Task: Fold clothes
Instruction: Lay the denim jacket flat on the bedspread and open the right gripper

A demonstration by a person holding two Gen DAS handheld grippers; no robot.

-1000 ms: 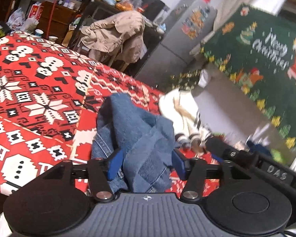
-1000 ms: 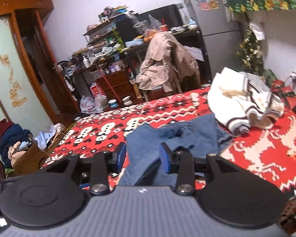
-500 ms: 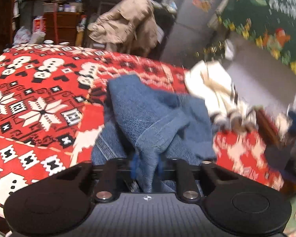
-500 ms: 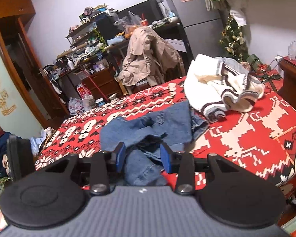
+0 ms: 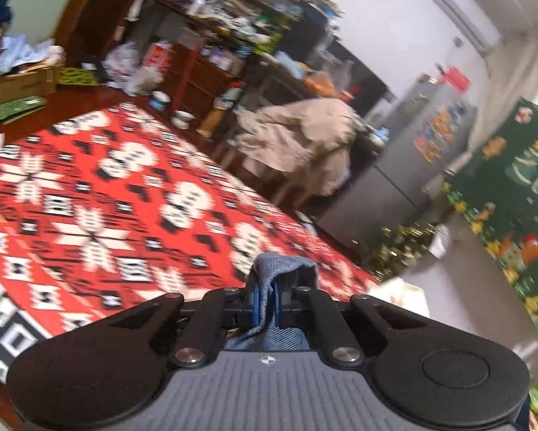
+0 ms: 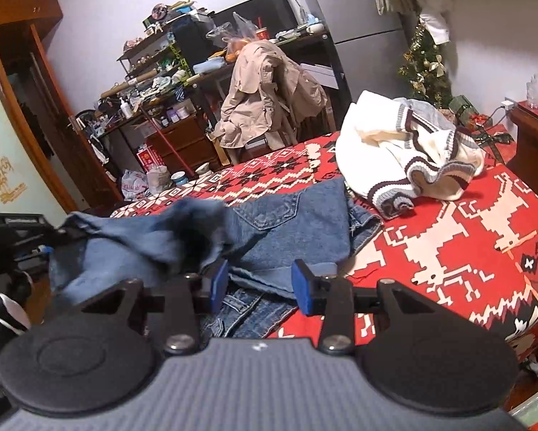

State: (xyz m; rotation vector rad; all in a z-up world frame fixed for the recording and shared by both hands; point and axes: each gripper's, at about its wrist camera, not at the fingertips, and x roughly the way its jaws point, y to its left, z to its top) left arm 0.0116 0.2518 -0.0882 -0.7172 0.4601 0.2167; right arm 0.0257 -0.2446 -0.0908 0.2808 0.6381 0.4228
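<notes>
Left claw (image 5: pixel 265 300): clenched on a fold of denim (image 5: pixel 281 269). Right claw (image 6: pixel 260 283): released, denim spread just ahead; sweater (image 6: pixel 405 154) beyond, right.

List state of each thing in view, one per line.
left gripper: shut on denim fabric.
right gripper: open, over the denim, gripping nothing.
denim garment: crumpled, unfolded, one end lifted at left.
white knit sweater: heaped, unfolded, beside the denim.
beige coat: draped over a chair.
</notes>
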